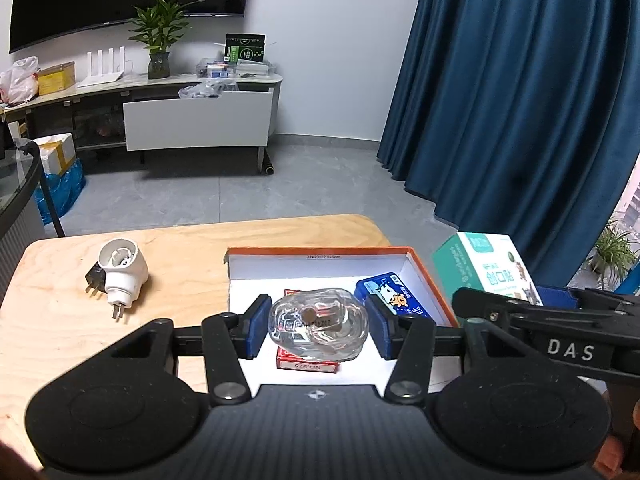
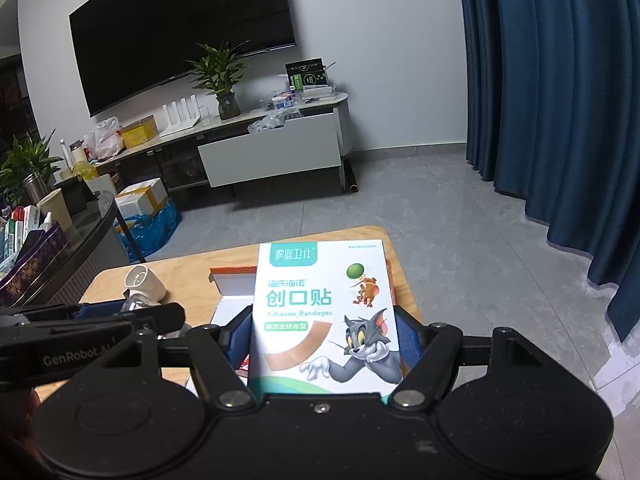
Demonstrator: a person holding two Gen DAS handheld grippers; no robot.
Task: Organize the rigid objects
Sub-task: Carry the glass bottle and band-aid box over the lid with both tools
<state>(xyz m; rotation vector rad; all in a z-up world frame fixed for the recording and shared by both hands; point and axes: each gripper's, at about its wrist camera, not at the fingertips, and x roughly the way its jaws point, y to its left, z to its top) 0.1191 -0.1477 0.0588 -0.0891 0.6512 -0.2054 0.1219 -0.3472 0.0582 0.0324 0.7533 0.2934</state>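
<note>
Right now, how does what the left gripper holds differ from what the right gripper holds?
The left gripper holds a clear glass bottle, rounded and see-through; the right gripper holds an opaque, flat-sided bandage box printed with cartoons. The bottle hangs low over the orange-rimmed tray; the bandage box is larger and blocks most of the right wrist view. Both are clamped between blue pads.

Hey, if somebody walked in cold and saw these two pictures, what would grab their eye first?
Probably the cartoon adhesive bandage box, gripped in the right claw and filling its view. Next, the clear glass bottle between the left claw's blue pads, over the orange-rimmed tray. A white plug adapter lies on the wooden table.
</note>
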